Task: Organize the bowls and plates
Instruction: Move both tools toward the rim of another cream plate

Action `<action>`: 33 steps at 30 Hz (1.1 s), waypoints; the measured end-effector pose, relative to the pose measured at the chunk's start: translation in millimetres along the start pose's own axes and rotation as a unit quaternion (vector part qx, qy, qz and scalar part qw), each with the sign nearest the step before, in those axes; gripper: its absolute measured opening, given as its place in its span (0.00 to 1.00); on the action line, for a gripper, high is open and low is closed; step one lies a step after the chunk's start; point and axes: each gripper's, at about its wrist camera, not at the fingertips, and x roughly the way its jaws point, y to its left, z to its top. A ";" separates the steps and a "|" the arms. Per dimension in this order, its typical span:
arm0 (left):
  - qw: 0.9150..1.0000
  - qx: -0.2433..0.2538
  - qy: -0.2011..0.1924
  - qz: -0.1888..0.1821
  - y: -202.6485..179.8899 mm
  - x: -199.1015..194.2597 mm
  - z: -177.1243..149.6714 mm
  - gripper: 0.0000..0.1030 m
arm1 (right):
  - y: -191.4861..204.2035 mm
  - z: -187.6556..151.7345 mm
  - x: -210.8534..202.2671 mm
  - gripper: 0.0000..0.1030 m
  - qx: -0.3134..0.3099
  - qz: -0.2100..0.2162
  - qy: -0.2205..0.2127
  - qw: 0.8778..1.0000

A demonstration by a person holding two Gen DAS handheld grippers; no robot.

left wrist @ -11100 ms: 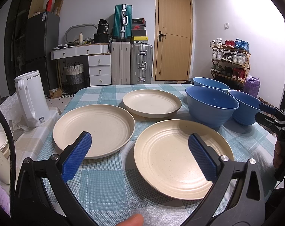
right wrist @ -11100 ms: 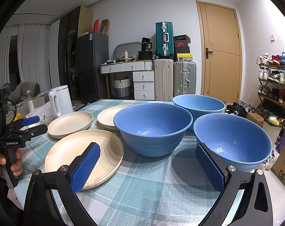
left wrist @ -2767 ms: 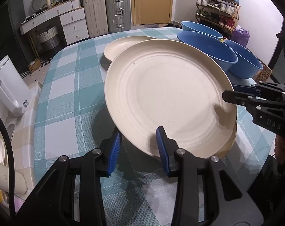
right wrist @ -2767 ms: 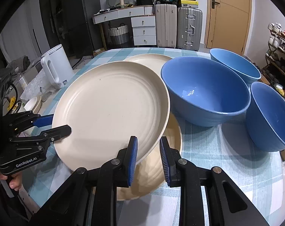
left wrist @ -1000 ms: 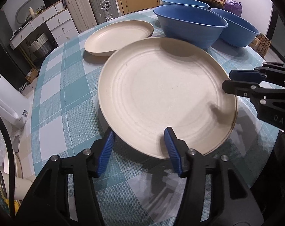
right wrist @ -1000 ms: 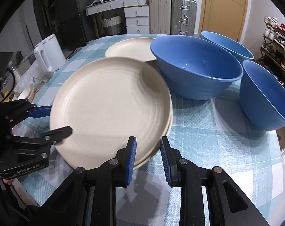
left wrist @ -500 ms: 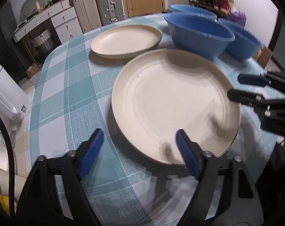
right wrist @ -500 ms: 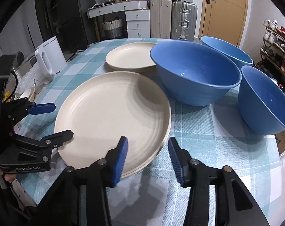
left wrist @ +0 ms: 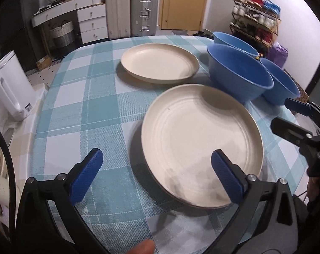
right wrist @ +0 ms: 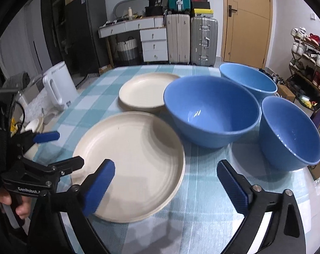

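Two cream plates lie stacked [left wrist: 202, 135] [right wrist: 130, 165] on the checked tablecloth near the front edge. A third cream plate [left wrist: 160, 63] [right wrist: 145, 93] sits alone behind them. Three blue bowls stand to the right: the big middle one [right wrist: 210, 110], a far one [right wrist: 246, 78] and a near one [right wrist: 291, 131]. My left gripper [left wrist: 156, 163] hovers over the stack's near left rim, jaws opening, pads clear of the plate. My right gripper [right wrist: 166, 174] hangs over the stack's near right rim, jaws also opening, nothing gripped between them.
A white kettle [left wrist: 9, 91] [right wrist: 58, 86] stands on a side surface left of the table. A person's hand [right wrist: 11, 203] holds the left gripper. Suitcases, a drawer unit and a shoe rack stand beyond the table. Bare cloth [left wrist: 85, 97] lies left of the plates.
Both grippers let go of the top plate, spread wide and drew back and up. The plate now rests on the lower plate.
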 end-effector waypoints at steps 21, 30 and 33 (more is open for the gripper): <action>0.997 -0.043 -0.045 0.038 -8.1 -38.4 26.2 0.99 | -39.6 69.8 -56.1 0.99 -0.026 -0.013 -0.053 0.998; 0.995 -0.057 -0.061 0.046 0.2 -56.7 51.9 0.99 | -36.7 93.5 -72.9 0.99 -0.040 -0.005 -0.061 0.997; 0.995 -0.062 -0.060 0.048 3.3 -56.9 60.4 0.99 | -32.4 105.3 -78.8 0.99 -0.046 0.004 -0.064 0.997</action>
